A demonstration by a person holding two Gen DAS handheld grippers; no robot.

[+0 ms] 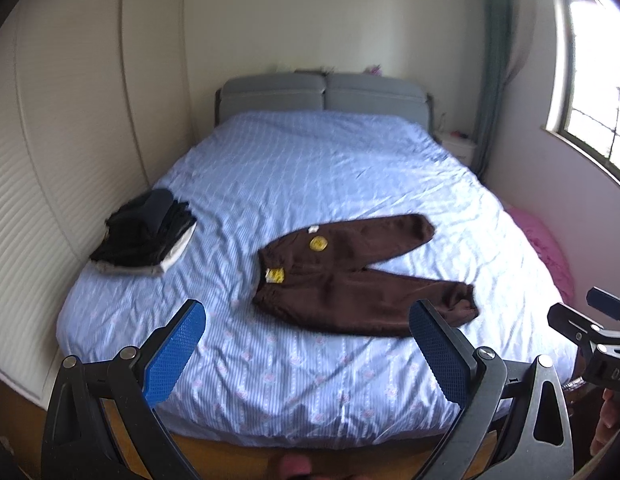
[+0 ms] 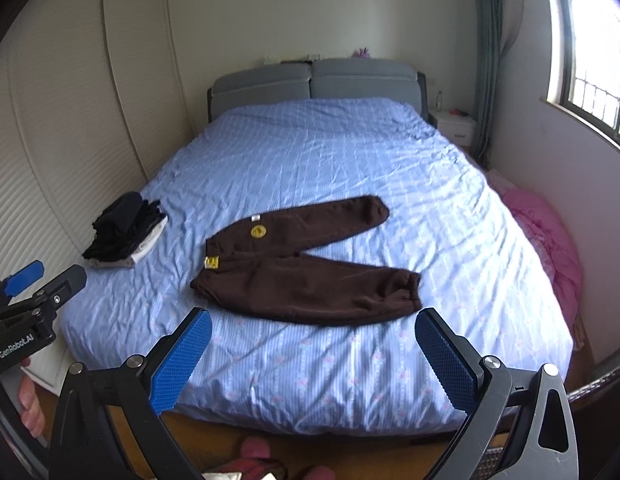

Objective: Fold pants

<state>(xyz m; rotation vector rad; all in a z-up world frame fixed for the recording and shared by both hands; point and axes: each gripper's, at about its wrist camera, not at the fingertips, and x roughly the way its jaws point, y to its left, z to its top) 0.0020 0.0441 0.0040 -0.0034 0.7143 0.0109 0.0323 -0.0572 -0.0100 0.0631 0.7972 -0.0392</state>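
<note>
Dark brown pants (image 1: pixel 350 276) lie spread flat on the blue bed (image 1: pixel 293 176), waistband to the left with yellow patches, both legs splayed to the right. They also show in the right wrist view (image 2: pixel 305 268). My left gripper (image 1: pixel 305 316) is open and empty, held above the bed's foot edge, short of the pants. My right gripper (image 2: pixel 314 320) is open and empty, also near the foot edge. Each gripper shows at the side of the other's view.
A stack of folded dark clothes (image 1: pixel 145 236) sits at the bed's left edge, also in the right wrist view (image 2: pixel 123 232). A pink bundle (image 2: pixel 550 240) lies right of the bed. Wardrobe doors stand left, a nightstand (image 2: pixel 454 124) and window right.
</note>
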